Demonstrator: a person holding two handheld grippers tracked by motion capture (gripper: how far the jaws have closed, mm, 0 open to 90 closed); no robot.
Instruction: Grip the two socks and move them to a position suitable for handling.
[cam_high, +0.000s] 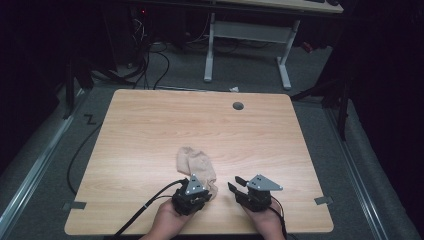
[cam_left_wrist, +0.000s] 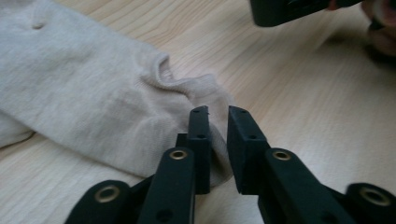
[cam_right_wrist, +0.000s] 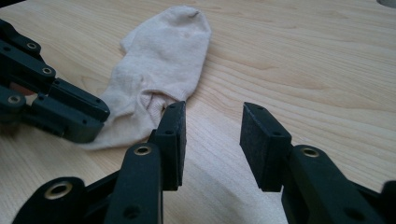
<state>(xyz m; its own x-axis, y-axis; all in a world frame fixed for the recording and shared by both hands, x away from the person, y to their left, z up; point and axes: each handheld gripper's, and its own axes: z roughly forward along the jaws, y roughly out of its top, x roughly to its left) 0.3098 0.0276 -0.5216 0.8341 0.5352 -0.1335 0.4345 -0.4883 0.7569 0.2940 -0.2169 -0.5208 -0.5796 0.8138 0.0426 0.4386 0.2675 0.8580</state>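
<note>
A beige sock (cam_high: 196, 162) lies flat on the wooden table (cam_high: 165, 120), toe away from me. My left gripper (cam_high: 200, 192) sits at the sock's near end. In the left gripper view its jaws (cam_left_wrist: 218, 116) stand a little apart; the sock's (cam_left_wrist: 84, 93) cuff edge lies against the left pad, and the pads do not press it. My right gripper (cam_high: 235, 182) is beside it to the right, open over bare wood. The right gripper view shows its jaws (cam_right_wrist: 212, 109) wide apart with nothing between them, the sock (cam_right_wrist: 163, 60) ahead and the left gripper (cam_right_wrist: 51, 107) at the side.
A grey cable hole (cam_high: 238, 105) sits near the table's far edge. Both hands are close to the table's front edge. Beyond the table are floor cables (cam_high: 150, 65) and a white desk frame (cam_high: 247, 45). The right gripper's body (cam_left_wrist: 289, 9) shows at the top of the left gripper view.
</note>
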